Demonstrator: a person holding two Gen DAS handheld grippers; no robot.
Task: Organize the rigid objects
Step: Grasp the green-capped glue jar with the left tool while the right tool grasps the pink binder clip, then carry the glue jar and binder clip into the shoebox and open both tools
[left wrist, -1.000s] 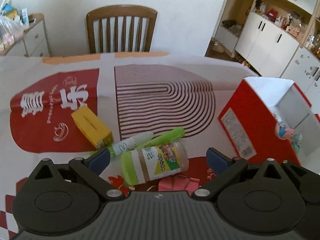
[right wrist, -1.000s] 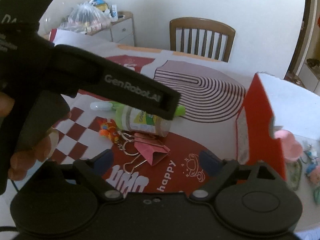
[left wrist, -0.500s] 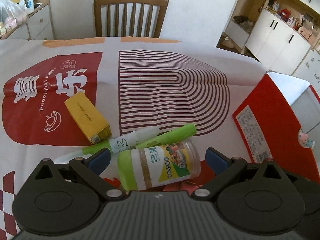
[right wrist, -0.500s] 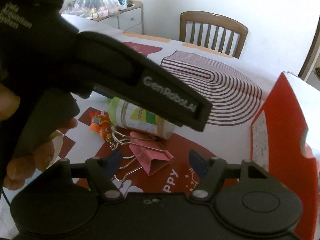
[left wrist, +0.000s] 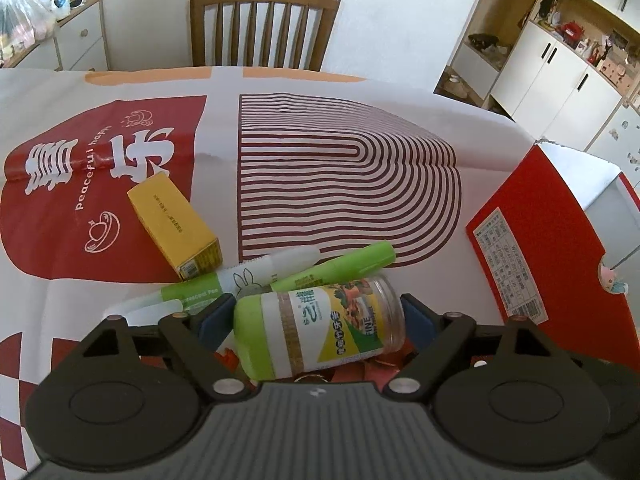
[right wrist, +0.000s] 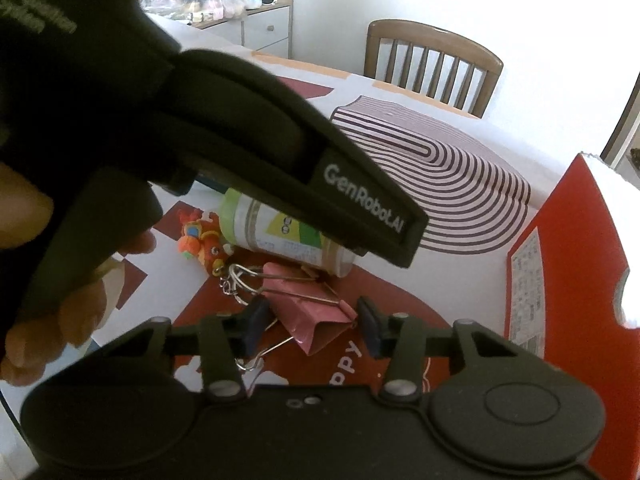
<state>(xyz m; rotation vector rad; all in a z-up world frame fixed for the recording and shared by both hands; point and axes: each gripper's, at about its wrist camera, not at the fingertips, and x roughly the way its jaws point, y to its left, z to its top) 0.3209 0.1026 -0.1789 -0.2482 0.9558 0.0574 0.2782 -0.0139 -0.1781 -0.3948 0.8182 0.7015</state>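
Pink metal first: the binder clip (right wrist: 316,322) lies near the table's near edge, between the pads of the right gripper (right wrist: 310,326). Those jaws have just been closing, yet we see a gap on each side, so nothing is pinched.

The left gripper (left wrist: 318,316) straddles the toothpick jar (left wrist: 320,326), which lies on its side just beyond the clip. Its jaws have just been narrowing; the pad at the lid end looks at or near contact, and we cannot tell about the base end. We read it as not gripped.

Risks, as we judge them:
- Clip's wire handles are tangled near a key ring (right wrist: 236,280) and an orange charm (right wrist: 200,240); lifting may drag them.
- The jar is round and could roll into the green markers (left wrist: 336,268) and the yellow carton (left wrist: 176,226) behind it.

The red box (left wrist: 548,248) stands at the table's right edge; its contents are mostly hidden. The jar holds toothpicks.
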